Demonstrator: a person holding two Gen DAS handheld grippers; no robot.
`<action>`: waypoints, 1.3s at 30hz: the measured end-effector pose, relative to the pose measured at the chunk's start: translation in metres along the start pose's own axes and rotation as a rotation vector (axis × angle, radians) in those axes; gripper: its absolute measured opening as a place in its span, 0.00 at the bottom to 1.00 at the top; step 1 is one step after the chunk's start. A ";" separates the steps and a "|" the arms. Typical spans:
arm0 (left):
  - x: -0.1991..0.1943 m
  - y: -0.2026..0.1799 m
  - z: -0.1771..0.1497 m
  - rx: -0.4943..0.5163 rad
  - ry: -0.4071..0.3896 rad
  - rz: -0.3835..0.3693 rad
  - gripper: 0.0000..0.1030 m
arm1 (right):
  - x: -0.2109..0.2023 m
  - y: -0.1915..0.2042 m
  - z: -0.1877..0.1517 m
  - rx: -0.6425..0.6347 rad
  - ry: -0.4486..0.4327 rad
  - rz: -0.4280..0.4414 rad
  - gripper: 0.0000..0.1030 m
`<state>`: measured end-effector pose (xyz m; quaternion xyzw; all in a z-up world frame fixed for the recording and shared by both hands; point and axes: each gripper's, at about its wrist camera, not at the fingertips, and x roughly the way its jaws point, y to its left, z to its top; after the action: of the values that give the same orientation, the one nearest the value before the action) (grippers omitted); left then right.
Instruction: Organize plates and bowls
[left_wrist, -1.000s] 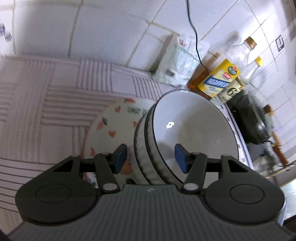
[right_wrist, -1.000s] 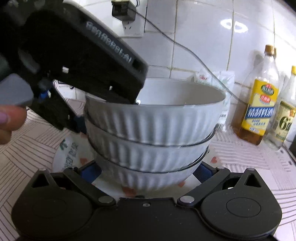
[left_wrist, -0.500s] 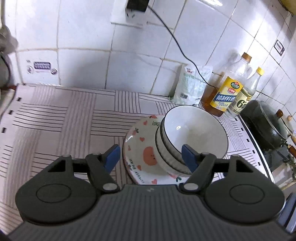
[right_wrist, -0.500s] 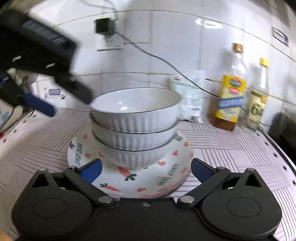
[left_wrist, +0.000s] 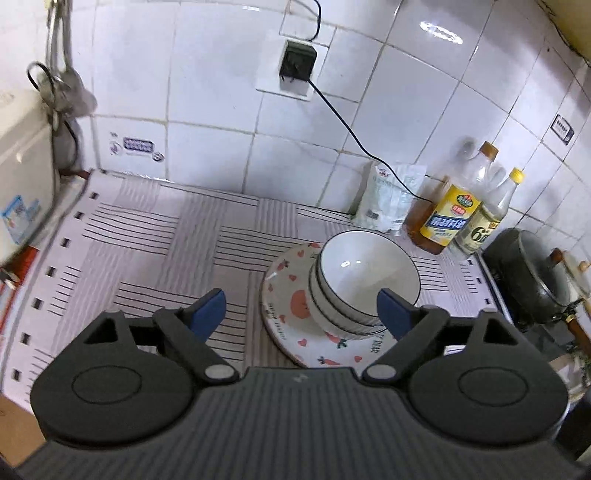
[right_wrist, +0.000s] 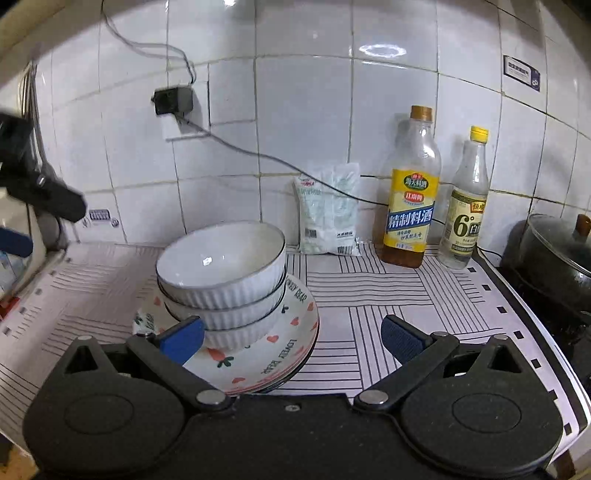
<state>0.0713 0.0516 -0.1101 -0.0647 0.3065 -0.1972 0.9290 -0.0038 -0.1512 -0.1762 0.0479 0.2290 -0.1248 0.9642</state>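
We see a white tiled wall (right_wrist: 303, 122) with a socket (left_wrist: 291, 70), a striped desk (right_wrist: 388, 295), and glare on the tiles.

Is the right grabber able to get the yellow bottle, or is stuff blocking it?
Probably yes. The right gripper is open and empty, and the yellow-labelled bottle stands upright at the wall with bare striped mat before it. The vinegar bottle stands close beside it, so go carefully.

Black ribbed tongs (left_wrist: 298, 312) — blue pads (left_wrist: 208, 309), silver pivot screws, apparently.
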 end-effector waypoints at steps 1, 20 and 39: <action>-0.004 -0.002 -0.001 0.015 0.002 0.011 0.87 | -0.003 -0.003 0.004 0.011 0.008 -0.004 1.00; -0.047 -0.033 -0.030 0.120 0.078 0.274 0.94 | -0.090 -0.028 0.055 0.092 0.089 -0.038 1.00; -0.085 -0.040 -0.038 0.160 0.040 0.296 0.94 | -0.127 -0.020 0.051 0.048 0.131 -0.074 1.00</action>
<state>-0.0267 0.0495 -0.0849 0.0593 0.3144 -0.0832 0.9438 -0.0970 -0.1502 -0.0739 0.0705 0.2901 -0.1622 0.9405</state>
